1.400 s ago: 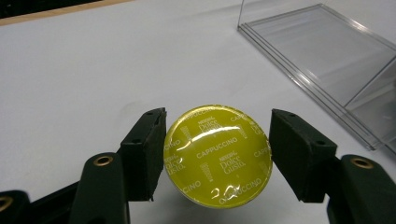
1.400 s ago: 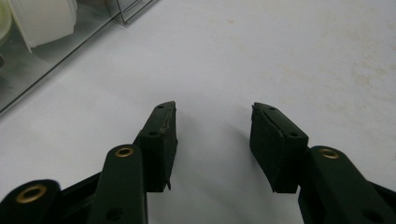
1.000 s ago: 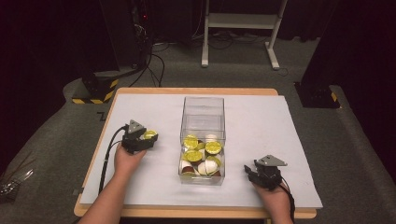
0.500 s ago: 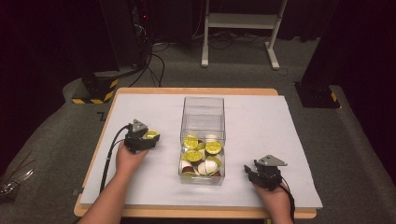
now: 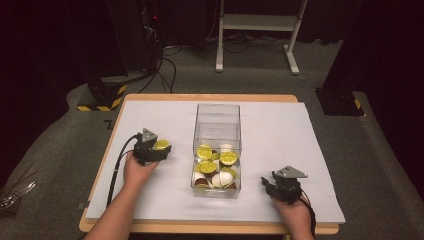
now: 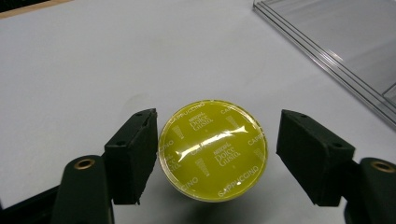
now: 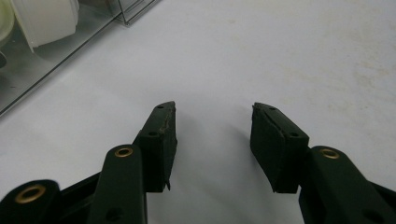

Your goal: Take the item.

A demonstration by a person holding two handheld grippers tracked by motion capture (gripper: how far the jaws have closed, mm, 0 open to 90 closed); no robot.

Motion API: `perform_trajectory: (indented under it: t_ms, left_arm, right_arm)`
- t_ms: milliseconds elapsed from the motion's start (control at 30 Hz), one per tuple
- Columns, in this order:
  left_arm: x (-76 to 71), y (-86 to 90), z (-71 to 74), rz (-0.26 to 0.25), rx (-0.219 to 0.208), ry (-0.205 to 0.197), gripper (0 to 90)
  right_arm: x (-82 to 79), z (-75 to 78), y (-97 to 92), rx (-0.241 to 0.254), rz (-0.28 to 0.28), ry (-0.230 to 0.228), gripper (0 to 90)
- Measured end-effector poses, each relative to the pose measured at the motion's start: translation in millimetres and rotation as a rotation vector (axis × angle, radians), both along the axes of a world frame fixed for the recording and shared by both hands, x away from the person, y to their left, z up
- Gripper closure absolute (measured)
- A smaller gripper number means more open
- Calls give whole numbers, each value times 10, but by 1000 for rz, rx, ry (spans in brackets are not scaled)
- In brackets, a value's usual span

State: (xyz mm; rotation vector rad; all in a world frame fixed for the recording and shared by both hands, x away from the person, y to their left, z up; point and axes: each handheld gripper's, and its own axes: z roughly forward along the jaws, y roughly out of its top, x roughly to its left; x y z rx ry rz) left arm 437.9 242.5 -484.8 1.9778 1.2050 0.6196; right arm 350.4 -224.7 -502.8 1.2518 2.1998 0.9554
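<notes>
Left gripper (image 6: 215,154) jaws just opened, spread around yellow capsule (image 6: 213,149), released on table (image 5: 280,130); retreat straight back, avoid nudging; right gripper (image 7: 212,140) spread, empty.

High view: light falls from above onto the table (image 5: 280,130); the room beyond it is near black, detail lost. The white sheet (image 5: 270,120) reads evenly bright, slightly soft overall.

Left gripper view: well lit, sharp at centre. A glare streak crosses the foil lid of the capsule (image 6: 213,149) between the jaws. A soft shadow lies under it and beside the left jaw. The box (image 6: 336,51) ahead of the jaws, to their right, is mildly blurred.

Right gripper view: bright, sheet near overexposed ahead of the jaws. Faint shadows fall between the jaws. The near parts of the tongs, at the bottom edge, are out of focus.
</notes>
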Motion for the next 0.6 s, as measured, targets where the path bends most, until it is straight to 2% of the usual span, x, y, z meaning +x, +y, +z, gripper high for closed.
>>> perform_trajectory:
  t_ms: [600]
  left_arm:
    - [-61, 10, 98, -1, -48, -36, 274]
  right_arm:
    - [1, 0, -1, -1, 2, 0, 499]
